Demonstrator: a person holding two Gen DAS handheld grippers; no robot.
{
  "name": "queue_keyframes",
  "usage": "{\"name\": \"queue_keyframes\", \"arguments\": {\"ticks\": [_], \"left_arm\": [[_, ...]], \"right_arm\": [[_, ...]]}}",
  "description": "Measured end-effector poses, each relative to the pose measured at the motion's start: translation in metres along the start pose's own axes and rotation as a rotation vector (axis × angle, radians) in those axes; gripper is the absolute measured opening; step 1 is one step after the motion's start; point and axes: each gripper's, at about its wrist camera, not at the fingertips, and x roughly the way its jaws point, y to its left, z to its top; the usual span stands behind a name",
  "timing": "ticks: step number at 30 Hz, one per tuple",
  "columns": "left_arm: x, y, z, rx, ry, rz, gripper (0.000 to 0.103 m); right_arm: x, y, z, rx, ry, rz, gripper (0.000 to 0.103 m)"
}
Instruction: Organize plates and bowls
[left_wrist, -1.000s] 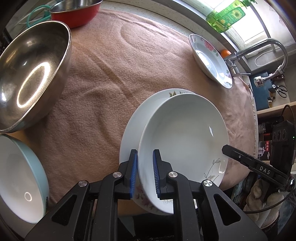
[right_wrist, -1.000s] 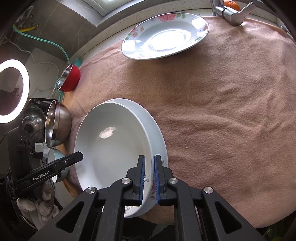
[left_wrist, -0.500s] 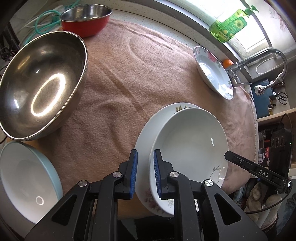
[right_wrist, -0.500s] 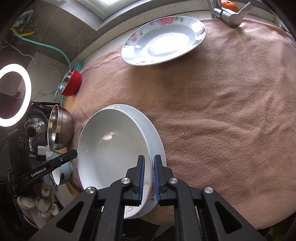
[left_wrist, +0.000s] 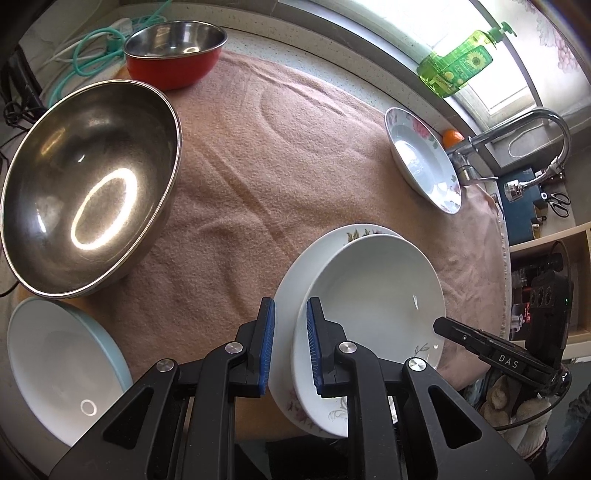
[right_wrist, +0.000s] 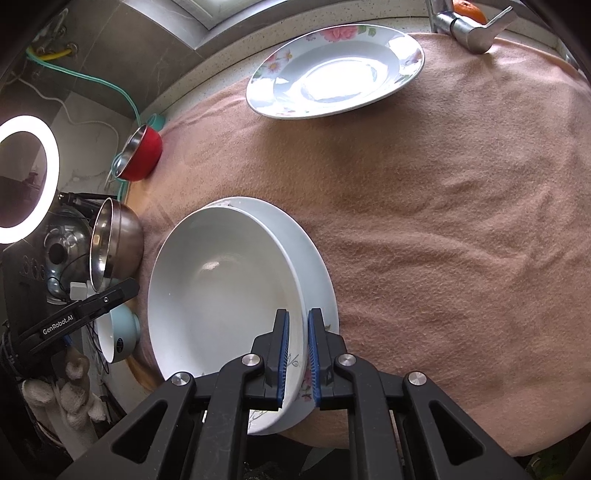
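While our right gripper (right_wrist: 295, 354) pinches the near rims of the two stacked plates (right_wrist: 221, 280), our left gripper (left_wrist: 288, 347) straddles their opposite rim, jaws narrow but seemingly not yet pressing. We judge glazed ceramic stiff, slippery, weighty and breakable; rims offer the only hold. Both rest at the front edge of a pink cloth (right_wrist: 443, 221); a steel bowl (left_wrist: 88, 184) and faucet (left_wrist: 535, 122) flank it.
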Motion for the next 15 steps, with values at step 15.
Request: {"name": "queue_keyframes", "arguments": {"ticks": [15], "left_arm": [[-0.007,-0.006,0.006,0.015,-0.024,-0.001,0.015]], "right_arm": [[-0.015,-0.002,0.005,0.014,-0.052,0.023,0.011]]}}
